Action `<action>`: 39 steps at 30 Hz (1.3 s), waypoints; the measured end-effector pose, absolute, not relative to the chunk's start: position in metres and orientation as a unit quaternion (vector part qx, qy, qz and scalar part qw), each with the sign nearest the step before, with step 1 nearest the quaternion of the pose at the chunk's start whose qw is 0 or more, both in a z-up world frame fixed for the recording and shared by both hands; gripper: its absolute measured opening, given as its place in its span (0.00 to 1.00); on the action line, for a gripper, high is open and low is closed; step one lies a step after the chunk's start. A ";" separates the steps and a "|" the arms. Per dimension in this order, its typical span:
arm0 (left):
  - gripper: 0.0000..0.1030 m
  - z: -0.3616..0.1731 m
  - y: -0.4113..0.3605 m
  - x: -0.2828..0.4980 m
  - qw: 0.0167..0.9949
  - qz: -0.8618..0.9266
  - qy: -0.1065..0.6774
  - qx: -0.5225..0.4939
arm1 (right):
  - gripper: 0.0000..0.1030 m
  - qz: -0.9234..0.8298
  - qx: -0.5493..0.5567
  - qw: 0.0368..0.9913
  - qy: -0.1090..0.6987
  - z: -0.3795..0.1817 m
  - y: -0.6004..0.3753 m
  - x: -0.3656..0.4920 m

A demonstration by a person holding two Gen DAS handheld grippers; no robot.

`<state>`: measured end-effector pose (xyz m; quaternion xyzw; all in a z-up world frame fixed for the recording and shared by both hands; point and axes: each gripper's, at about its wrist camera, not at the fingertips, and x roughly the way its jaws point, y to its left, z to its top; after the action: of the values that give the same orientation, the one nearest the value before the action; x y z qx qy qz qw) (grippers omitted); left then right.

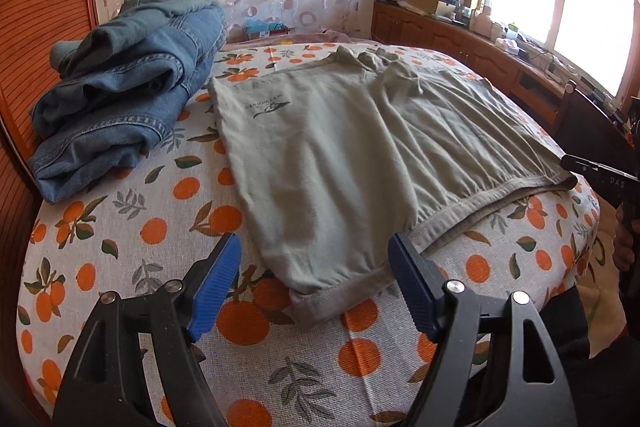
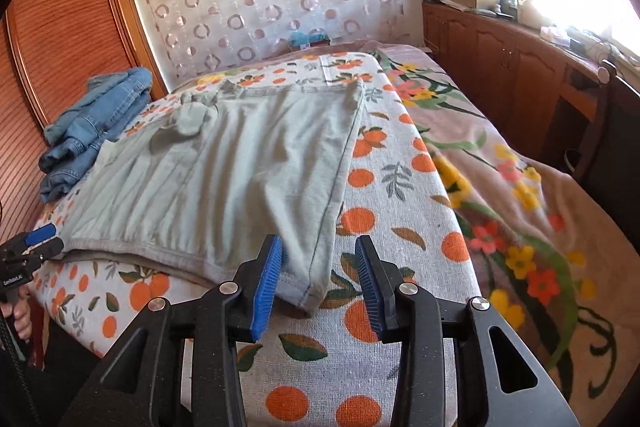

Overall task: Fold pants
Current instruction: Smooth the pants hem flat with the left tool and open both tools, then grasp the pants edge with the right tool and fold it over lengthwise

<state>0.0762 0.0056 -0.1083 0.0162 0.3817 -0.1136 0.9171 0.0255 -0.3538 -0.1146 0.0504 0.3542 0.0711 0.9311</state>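
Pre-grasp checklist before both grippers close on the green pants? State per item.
1. Left gripper open: ok, fingers spread wide.
2. Right gripper open: ok.
3. Left gripper lined up on a near corner of the green pants: ok, corner lies between its fingers.
4. Right gripper lined up on the other near corner: ok, corner sits between the blue pads.
5. Pants flat: not ok, bunched lump at the far end.
6. Jeans off the pants: ok, piled beside them on the bed.
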 end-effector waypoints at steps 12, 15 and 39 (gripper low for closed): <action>0.75 -0.117 0.011 0.073 0.917 -0.107 0.383 0.017 | 0.35 0.068 0.017 0.931 0.359 -0.119 -0.351 0.019; 0.76 -0.118 0.012 0.072 0.919 -0.108 0.379 0.017 | 0.29 0.074 0.019 0.929 0.362 -0.120 -0.351 0.016; 0.77 -0.083 0.070 0.053 0.935 -0.066 0.349 -0.012 | 0.07 0.270 -0.012 0.922 0.278 -0.038 -0.234 0.059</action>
<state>0.0531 0.0697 -0.0835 -0.0122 0.3491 -0.0663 0.9347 0.0594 -0.2337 -0.0376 -0.0119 0.2782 0.2698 0.9218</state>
